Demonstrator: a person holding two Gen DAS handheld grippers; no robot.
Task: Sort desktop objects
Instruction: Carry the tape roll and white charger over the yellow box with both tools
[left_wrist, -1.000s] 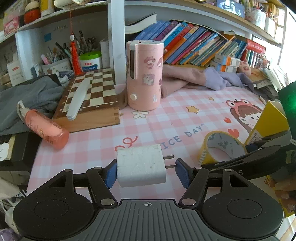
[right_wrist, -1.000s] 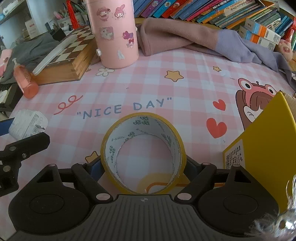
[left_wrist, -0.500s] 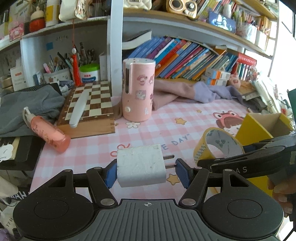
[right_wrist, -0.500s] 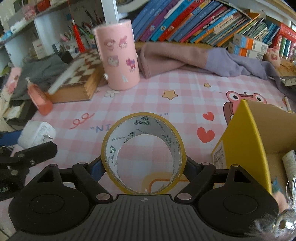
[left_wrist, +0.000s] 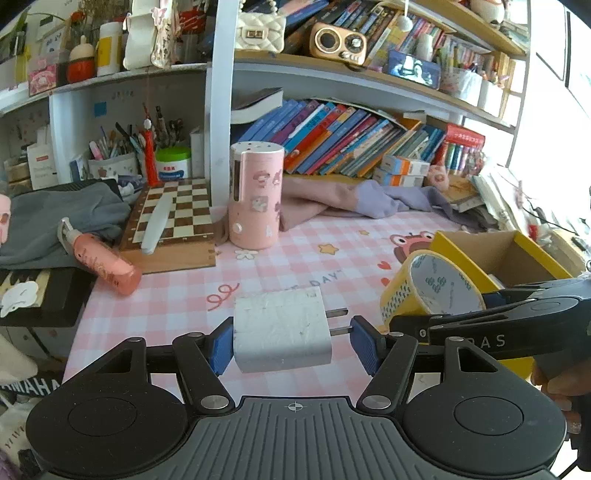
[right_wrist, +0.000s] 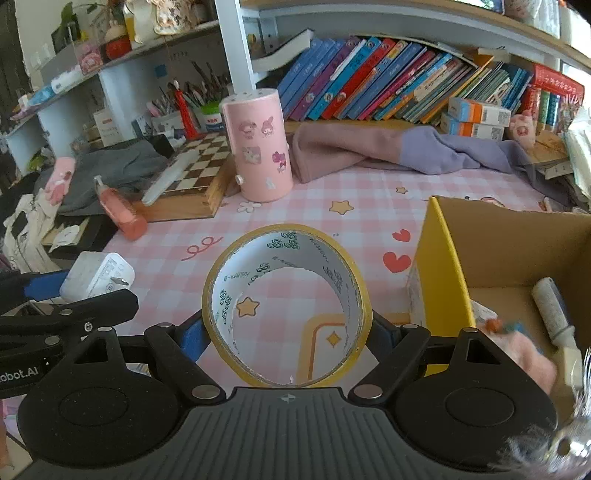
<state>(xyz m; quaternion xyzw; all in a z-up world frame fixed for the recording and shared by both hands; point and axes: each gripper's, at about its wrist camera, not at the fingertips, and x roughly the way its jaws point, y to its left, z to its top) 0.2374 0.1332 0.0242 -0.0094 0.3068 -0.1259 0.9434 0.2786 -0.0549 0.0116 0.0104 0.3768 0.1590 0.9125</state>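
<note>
My left gripper (left_wrist: 293, 341) is shut on a white plug charger (left_wrist: 282, 328), held above the pink checked mat with its prongs pointing right. The charger also shows in the right wrist view (right_wrist: 96, 276). My right gripper (right_wrist: 286, 334) is shut on a yellow tape roll (right_wrist: 286, 312), held upright just left of the yellow cardboard box (right_wrist: 441, 266). In the left wrist view the tape roll (left_wrist: 432, 291) and the box (left_wrist: 498, 254) are at the right. The box holds a lint roller (right_wrist: 554, 314) and small items.
A pink cylinder (left_wrist: 255, 195) stands mid-desk. A chessboard box (left_wrist: 173, 225) and a pink bottle (left_wrist: 105, 264) lie at the left. Pink and purple cloth (left_wrist: 354, 199) lies below leaning books (left_wrist: 347, 140). The desk's left edge drops off by a black case (left_wrist: 44, 291).
Both grippers have risen and pulled back with their loads. The yellow box's open inside has come into view at the right.
</note>
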